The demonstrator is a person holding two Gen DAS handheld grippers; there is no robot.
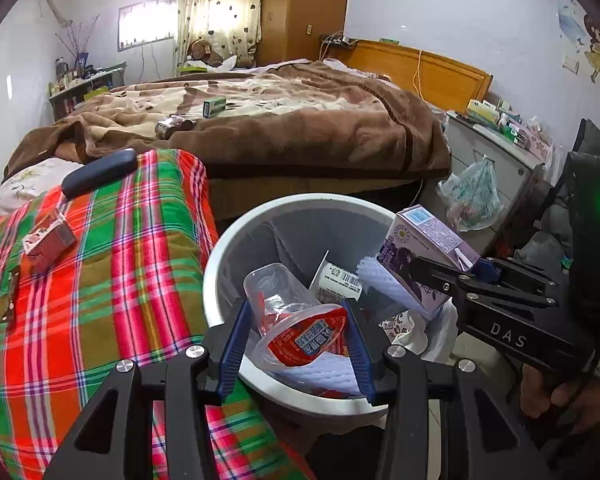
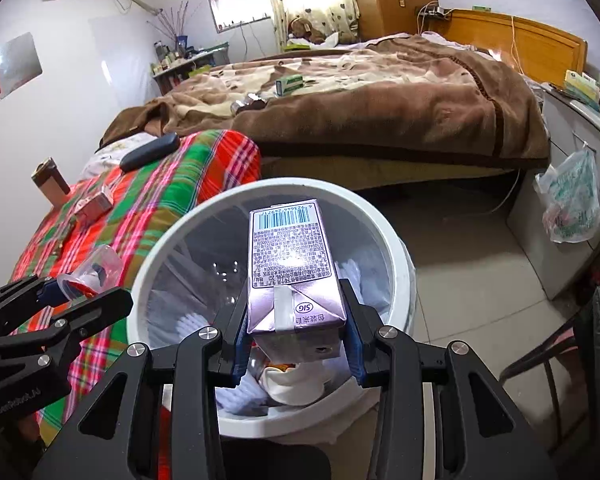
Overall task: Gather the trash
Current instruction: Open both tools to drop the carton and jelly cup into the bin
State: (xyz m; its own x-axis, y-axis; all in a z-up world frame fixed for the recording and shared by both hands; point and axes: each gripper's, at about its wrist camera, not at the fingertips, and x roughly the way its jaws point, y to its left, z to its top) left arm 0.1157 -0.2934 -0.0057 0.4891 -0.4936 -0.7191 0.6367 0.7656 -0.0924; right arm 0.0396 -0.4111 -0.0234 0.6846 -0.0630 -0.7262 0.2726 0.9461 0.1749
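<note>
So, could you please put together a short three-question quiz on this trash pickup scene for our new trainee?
1. True or false: the left gripper holds a clear plastic cup.
2. What does the right gripper hold: A) purple carton, B) green box, C) dark case?
3. Fill in: both items hang over the white ___.

Key: 1 true; 2 A; 3 bin.

I see purple carton (image 2: pixel 292 276) and clear red-labelled cup (image 1: pixel 296 316) over white bin (image 1: pixel 220 264); red carton (image 1: pixel 48 242) on plaid cover.
</note>
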